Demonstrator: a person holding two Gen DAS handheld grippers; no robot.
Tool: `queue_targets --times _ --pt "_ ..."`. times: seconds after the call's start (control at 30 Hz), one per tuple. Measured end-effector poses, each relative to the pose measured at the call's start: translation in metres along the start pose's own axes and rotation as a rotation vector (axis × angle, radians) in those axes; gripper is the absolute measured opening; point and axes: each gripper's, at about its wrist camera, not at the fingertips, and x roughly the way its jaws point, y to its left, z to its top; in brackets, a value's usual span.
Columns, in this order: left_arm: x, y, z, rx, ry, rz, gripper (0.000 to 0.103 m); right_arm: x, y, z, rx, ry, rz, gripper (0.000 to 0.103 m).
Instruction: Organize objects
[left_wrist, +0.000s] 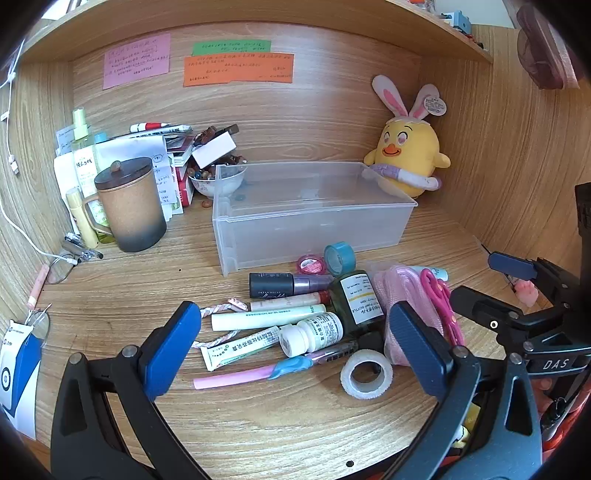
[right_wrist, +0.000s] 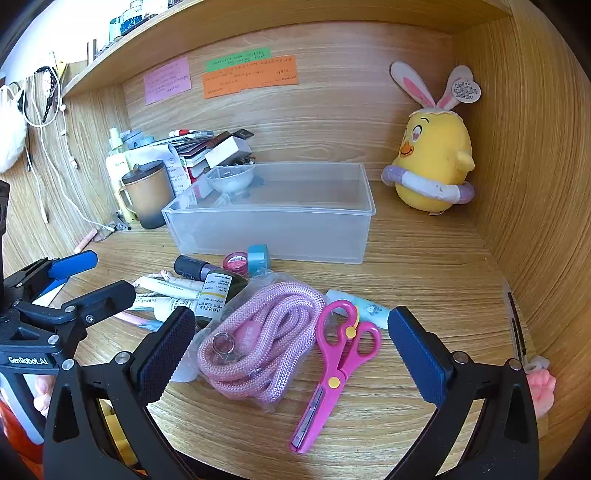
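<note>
Two sets of tongs, both spread wide and holding nothing: left tongs hover over the tubes and bottles low in the left wrist frame, right tongs over the pink rope and pink scissors low in the right wrist frame.

Step in hand, as I judge it: the start, before the first pick. The clear bin sits at centre frame behind the clutter and looks nearly empty; the loose items lie on the surface just in front of it.

Next move, my guess: lower one set of tongs onto a single item, close, carry it over the bin's front wall. The scissors lie flat, so I would take them across the handles. The white tape roll looks easy for the left.

Writing: "PETIT PUMP BOTTLE" on the dark green bottle; "DAS" and "GenRobot.AI" on the rig bodies. Wall notes unreadable.
</note>
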Motion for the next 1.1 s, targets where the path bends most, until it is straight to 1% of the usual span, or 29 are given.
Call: queue_targets --times 0.53,1.1 --pt "-0.0043 -0.0052 -0.0007 0.013 -0.011 -0.007 0.103 -0.0040 0.0041 0.0005 -0.001 -0.010 0.004 0.103" --pt "-0.0091 -0.0074 -0.0015 0.026 -0.019 -0.011 0.103 -0.0011 0.0045 0.0000 -0.011 -0.001 0.006 0.103"
